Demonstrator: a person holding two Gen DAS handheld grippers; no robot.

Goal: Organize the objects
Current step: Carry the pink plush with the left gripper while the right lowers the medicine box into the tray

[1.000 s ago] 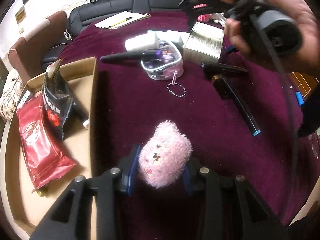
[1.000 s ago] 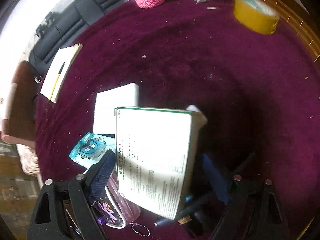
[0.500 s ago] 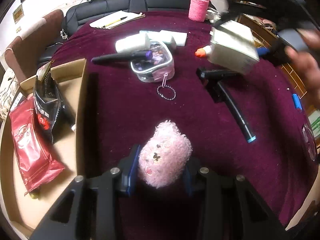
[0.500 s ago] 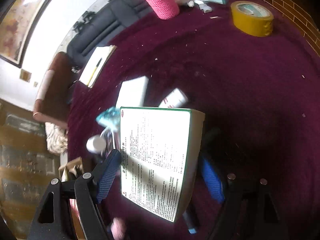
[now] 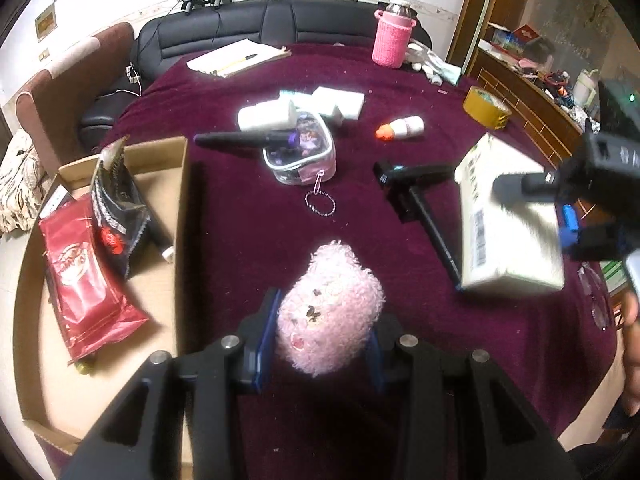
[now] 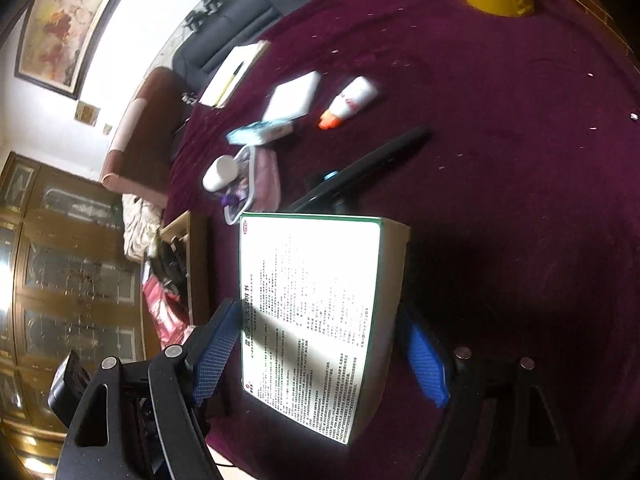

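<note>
My left gripper [image 5: 318, 334] is shut on a fluffy pink plush pouch [image 5: 330, 308], held over the maroon tablecloth beside the cardboard box [image 5: 182, 184]. My right gripper [image 6: 320, 354] is shut on a white carton with green edges and printed text [image 6: 316, 316], held in the air above the table. The carton [image 5: 504, 220] and the right gripper also show at the right of the left wrist view. The cardboard box holds a red packet [image 5: 82, 276] and a black packet [image 5: 116, 204].
On the cloth lie a clear zip pouch with a bead chain [image 5: 300, 156], a black pen [image 5: 244, 139], a white roll [image 5: 266, 114], white boxes [image 5: 340, 100], an orange-capped bottle [image 5: 400, 128], a black selfie stick [image 5: 420, 196], yellow tape [image 5: 486, 108], and a pink bottle [image 5: 390, 38].
The right gripper has lifted the white carton off the table and carried it toward the near right. The left gripper with the pink pouch has stayed almost still.
</note>
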